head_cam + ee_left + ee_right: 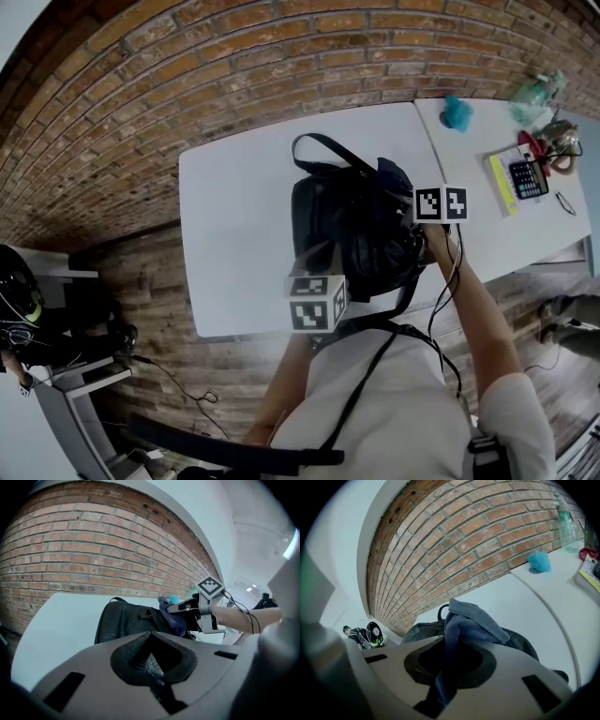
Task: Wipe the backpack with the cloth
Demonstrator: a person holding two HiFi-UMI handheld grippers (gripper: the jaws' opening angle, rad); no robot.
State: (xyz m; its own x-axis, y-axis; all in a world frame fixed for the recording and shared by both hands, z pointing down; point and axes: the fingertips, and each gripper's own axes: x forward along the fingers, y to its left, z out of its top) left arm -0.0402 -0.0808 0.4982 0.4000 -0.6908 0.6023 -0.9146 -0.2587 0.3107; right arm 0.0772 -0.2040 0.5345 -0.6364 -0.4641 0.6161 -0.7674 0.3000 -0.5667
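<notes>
A black backpack (342,225) lies on the white table (234,234), its carry handle toward the brick wall. My left gripper (322,277) is at the bag's near edge, and its jaws are shut on a fold of the black backpack material (151,663). My right gripper (412,223) is over the bag's right side, shut on a blue cloth (471,620) that drapes over the backpack (419,632). In the left gripper view the cloth (169,616) rests on the top of the bag (124,623) under the right gripper (187,609).
A second white table (487,225) adjoins on the right, with a teal object (457,112), a spray bottle (536,90), a calculator (527,178) and a yellow-edged book (500,185). The brick wall (281,66) is behind. A helmet (19,281) sits at far left.
</notes>
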